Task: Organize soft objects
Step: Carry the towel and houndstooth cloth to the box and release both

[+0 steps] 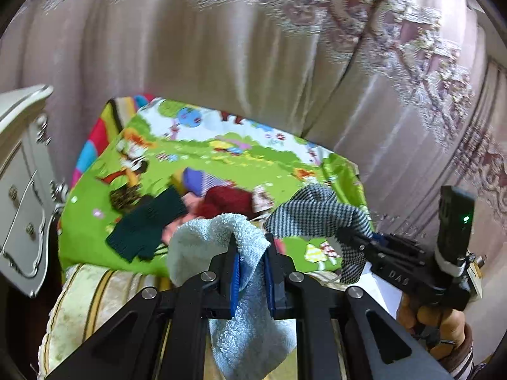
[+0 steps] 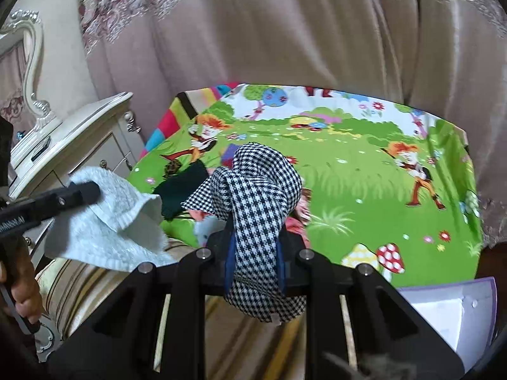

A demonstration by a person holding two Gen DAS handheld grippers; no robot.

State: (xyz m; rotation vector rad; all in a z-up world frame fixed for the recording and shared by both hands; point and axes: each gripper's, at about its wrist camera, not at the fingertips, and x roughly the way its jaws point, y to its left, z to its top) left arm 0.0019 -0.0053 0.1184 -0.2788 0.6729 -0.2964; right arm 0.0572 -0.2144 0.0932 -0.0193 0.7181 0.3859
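The left tool pinches a nubby light-blue terry towel, bunched and drooping below the frame's bottom edge. The right tool pinches a crumpled houndstooth cloth, its lower end cut off behind the fingers. At twelve o'clock lies a glossy cartoon play mat; on it a dark green knit piece, a fuzzy red garment, partly hidden and blurred.
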